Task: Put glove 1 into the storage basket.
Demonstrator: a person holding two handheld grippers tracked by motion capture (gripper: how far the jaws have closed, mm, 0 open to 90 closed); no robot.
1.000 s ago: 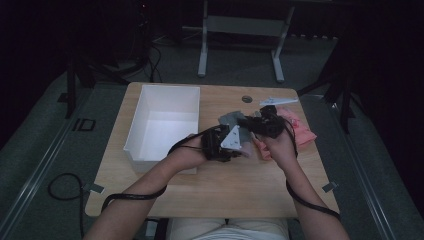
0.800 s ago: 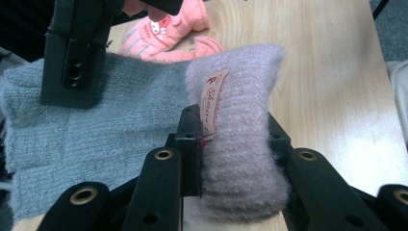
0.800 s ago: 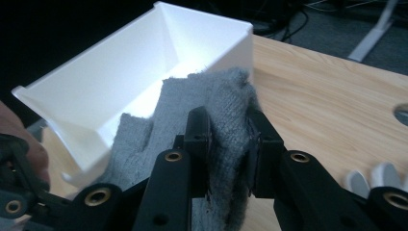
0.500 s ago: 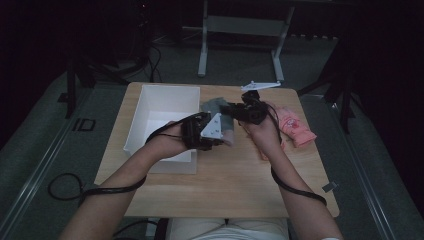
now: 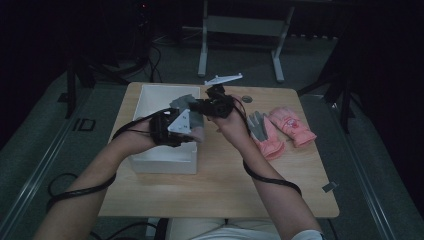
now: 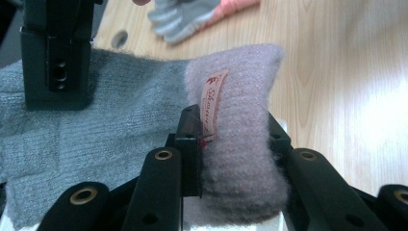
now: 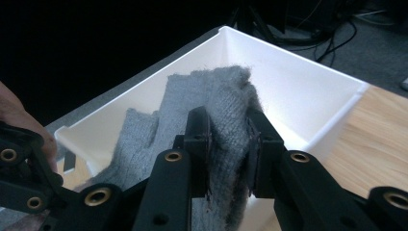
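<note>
Over the white bin point(image 5: 165, 159) at the left of the wooden table point(image 5: 225, 190), we see a person holding a grey knitted glove point(image 5: 184, 104) stretched between two hand-held grippers. The left gripper point(image 5: 192, 134) has its fingers point(image 6: 190, 144) closed on the glove's pinkish cuff point(image 6: 240, 144), where a small sewn label point(image 6: 211, 103) stands against the near finger; in the left gripper view the grey body of the glove spreads away to the left, toward the other gripper's black body. The right gripper point(image 5: 194, 106) has its fingers point(image 7: 198, 144) clamped on the grey knit near the glove's finger end, and in the right gripper view the fabric point(image 7: 211, 106) hangs bunched between the pads with the bin's white walls point(image 7: 298, 82) open behind it. From the high view we see the glove held above the bin's right half, clear of the table top. To the right of the hands, a pink glove with a grey palm point(image 5: 262, 131) and a second pink glove point(image 5: 291, 125) lie side by side on the table, well apart from the bin
</note>
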